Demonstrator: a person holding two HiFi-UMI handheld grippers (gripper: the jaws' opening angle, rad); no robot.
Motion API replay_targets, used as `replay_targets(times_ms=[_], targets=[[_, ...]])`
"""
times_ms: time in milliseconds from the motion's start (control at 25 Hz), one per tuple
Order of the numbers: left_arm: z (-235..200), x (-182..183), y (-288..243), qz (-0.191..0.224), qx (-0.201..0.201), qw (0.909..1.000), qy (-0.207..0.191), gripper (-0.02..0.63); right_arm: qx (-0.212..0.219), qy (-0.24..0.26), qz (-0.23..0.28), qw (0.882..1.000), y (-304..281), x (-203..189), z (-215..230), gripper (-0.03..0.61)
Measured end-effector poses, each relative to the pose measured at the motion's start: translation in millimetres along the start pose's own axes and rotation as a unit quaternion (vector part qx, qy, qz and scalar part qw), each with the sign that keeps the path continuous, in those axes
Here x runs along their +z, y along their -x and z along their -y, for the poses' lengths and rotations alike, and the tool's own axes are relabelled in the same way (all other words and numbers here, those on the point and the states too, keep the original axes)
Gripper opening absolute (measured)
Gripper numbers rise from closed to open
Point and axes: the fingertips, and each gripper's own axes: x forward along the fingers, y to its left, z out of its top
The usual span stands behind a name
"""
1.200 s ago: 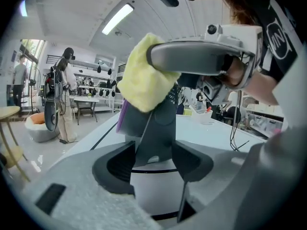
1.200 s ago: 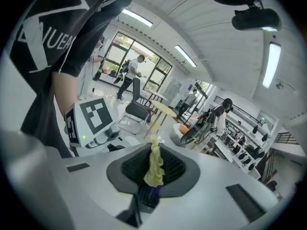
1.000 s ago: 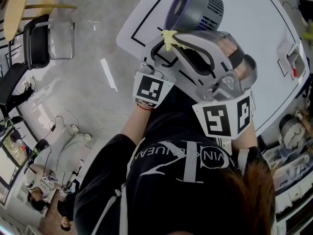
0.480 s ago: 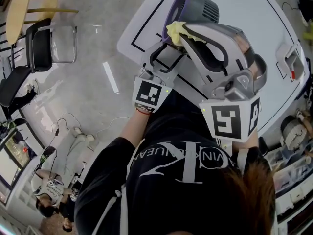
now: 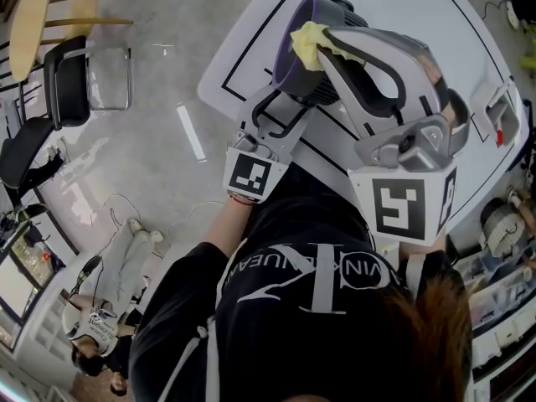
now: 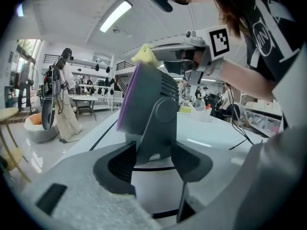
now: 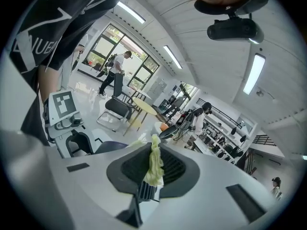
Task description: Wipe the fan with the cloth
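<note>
The wiping is under way. The left tongs are clamped on the stand of the grey-and-purple fan, which stands upright near the left edge of the white bench. The right tongs are pinched shut on the yellow cloth, which lies against the fan's top rim. Next, I judge, the cloth needs drawing along rim and grille with light pressure, while the left grip stops the fan tipping.

Quantities in view: one fan, one cloth, two grippers (left gripper, right gripper), one white table, one black chair.
</note>
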Motion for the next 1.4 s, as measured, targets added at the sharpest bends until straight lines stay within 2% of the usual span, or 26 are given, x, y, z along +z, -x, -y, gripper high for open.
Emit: replay_targets(times_ms=[200,680,880,1400], targets=[[-4.9,1.5,5.6,-0.005,-0.001,1.0000,0.002,0.238,0.000,-0.014,-0.002,1.000,-9.2,-2.6,14.0,0.038],[-13.9,3.5,-0.7,-0.007,-0.007,1.0000,0.000,0.239,0.005,0.001,-0.034,0.999,-37.0,-27.1,43.1,0.037],[-11.4,1.4,1.4,-0.007,-0.014,0.9999,-0.002,0.241,0.029,-0.025,-0.029,0.999,-42.0,-31.5,44.7,0.035],[-8.0,-1.4,1.8,-0.017,-0.025,0.9995,-0.005,0.245,0.066,-0.037,-0.080,0.994,-64.5,-63.4,47.3,0.035]])
